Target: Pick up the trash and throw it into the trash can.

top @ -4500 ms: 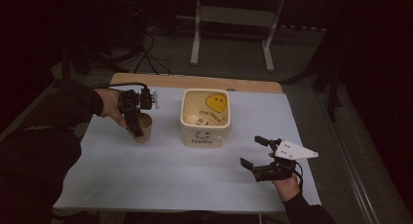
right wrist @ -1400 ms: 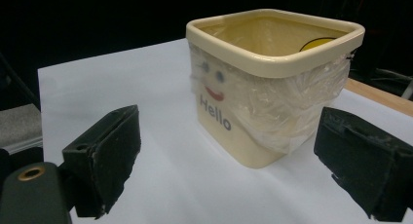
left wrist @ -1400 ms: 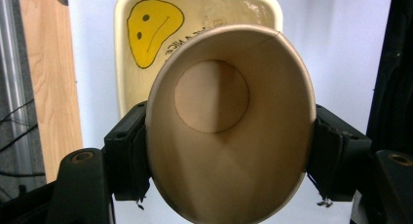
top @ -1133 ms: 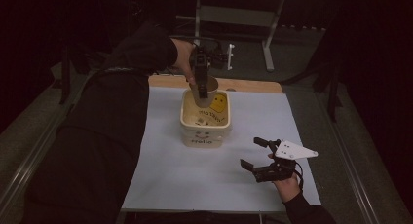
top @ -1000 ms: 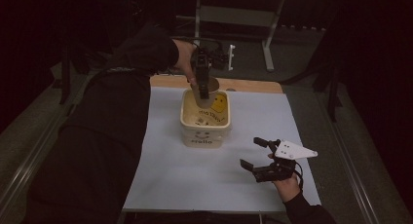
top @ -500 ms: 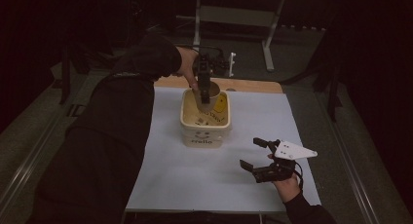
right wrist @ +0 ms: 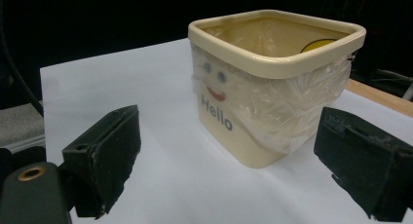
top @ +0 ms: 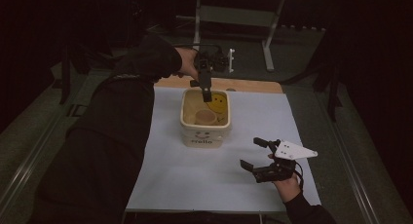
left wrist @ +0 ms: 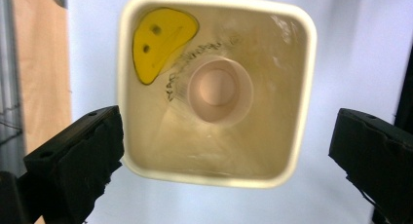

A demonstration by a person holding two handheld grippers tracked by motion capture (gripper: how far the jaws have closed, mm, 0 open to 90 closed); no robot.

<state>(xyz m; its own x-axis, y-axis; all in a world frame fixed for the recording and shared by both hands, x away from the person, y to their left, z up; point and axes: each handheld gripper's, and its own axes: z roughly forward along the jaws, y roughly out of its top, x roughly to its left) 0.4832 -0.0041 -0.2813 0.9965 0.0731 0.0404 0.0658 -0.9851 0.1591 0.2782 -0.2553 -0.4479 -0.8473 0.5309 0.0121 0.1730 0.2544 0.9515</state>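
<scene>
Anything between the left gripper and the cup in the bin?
Nothing visible. The left gripper hangs open above the bin, and the cup sits upright on the bin's floor, clear between the jaws.

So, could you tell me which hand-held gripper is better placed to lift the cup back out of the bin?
Probably the left hand-held gripper: it hangs open directly above the bin, the cup lying between its jaws' line. The right hand-held gripper sits open off to the side.
</scene>
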